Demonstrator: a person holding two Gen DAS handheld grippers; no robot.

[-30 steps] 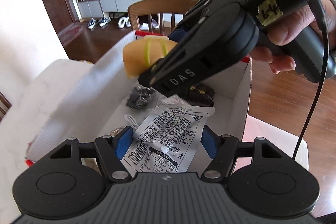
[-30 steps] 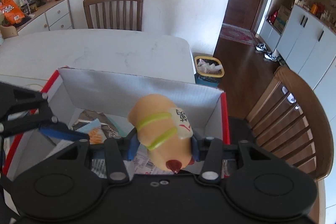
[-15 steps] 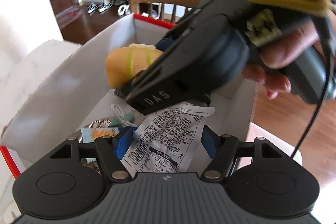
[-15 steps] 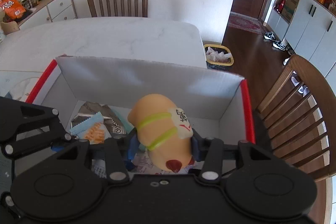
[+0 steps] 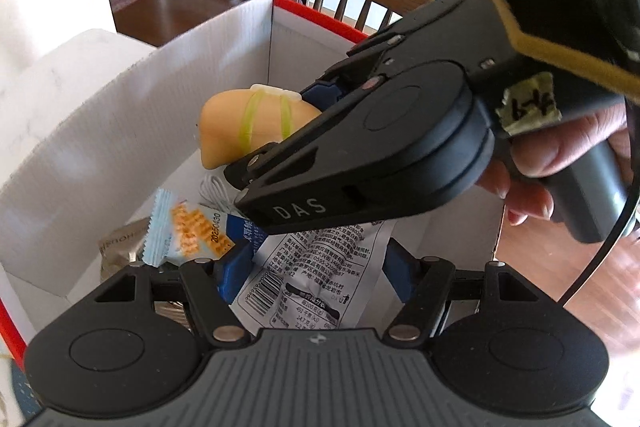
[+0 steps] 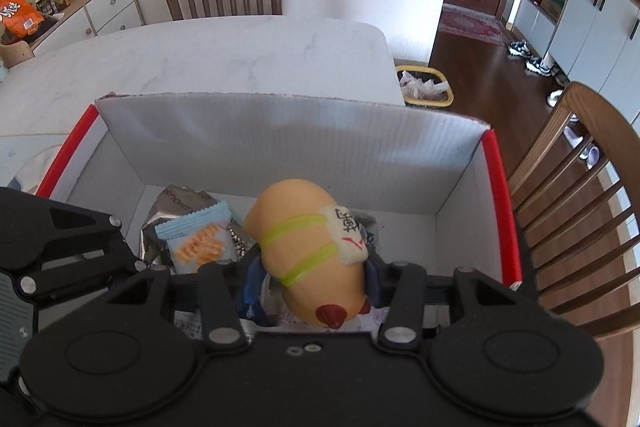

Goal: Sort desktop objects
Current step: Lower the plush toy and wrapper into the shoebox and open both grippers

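Over the box (image 6: pixel 280 143), both grippers tilt down: right (image 6: pixel 312 267) clamps toy (image 6: pixel 312 259), left (image 5: pixel 312 267) packet (image 5: pixel 312 279).

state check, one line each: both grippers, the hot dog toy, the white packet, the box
Right gripper: shut on the hot dog toy.
Hot dog toy: held above the box floor.
Left gripper: shut on the white packet.
White packet: held over the box.
Box: open, already holding snack packets.

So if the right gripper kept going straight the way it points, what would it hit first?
Probably the snack packets on the floor of the box; the right gripper, clamping the hot-dog toy, points down into it. Depth is unclear.
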